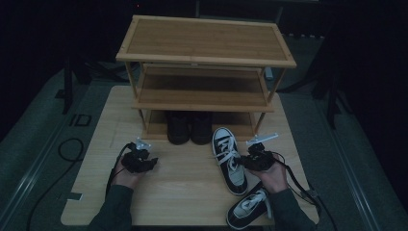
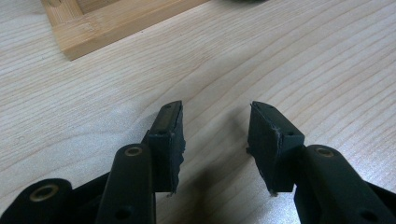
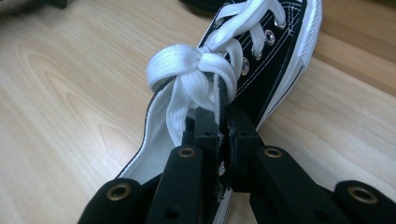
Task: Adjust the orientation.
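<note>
A black canvas sneaker with white laces and sole lies on the wooden table, toe toward the shoe rack. My right gripper is at its right side, shut on the sneaker's side wall just below the lace bow, one jaw inside the shoe and one outside. Its mate, a second sneaker, lies near the table's front edge by the right forearm. My left gripper rests low over bare tabletop at the left, open with nothing between its fingers.
A three-tier bamboo shoe rack stands at the back of the table. A pair of dark boots sits on its bottom shelf. The rack's foot lies just ahead of the left gripper. Cables trail from both grippers.
</note>
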A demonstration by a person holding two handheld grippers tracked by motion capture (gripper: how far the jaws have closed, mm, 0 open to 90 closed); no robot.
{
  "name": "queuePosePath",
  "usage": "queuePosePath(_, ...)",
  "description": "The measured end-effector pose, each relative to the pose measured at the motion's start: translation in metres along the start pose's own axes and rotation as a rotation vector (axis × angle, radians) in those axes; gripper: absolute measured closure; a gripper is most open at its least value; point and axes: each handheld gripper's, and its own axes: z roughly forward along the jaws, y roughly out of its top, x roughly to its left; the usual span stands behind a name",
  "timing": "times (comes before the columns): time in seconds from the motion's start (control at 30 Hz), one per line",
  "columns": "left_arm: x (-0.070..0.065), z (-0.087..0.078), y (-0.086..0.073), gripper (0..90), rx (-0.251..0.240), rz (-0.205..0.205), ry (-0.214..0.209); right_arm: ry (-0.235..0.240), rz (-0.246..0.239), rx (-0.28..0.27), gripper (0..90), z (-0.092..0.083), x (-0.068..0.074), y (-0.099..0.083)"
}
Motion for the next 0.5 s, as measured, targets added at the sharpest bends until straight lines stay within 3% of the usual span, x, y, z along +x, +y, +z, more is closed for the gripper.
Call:
queuePosePath(0.33, 0.000, 0.000, 0.000, 55.7, 0.000, 0.001, 0.000, 0.002, -0.019, 0.048, 83.6, -0.004, 0.002, -0.005)
queuePosePath(0.43, 0.000, 0.000, 0.000, 55.7, 0.000, 0.001, -0.001, -0.045, -0.040, 0.098, 79.3, -0.003, 0.003, -0.008)
queuePosePath(0.5, 0.000, 0.000, 0.000, 55.7, 0.000, 0.001, -0.001, -0.014, -0.034, 0.081, 77.4, -0.006, 0.001, -0.011)
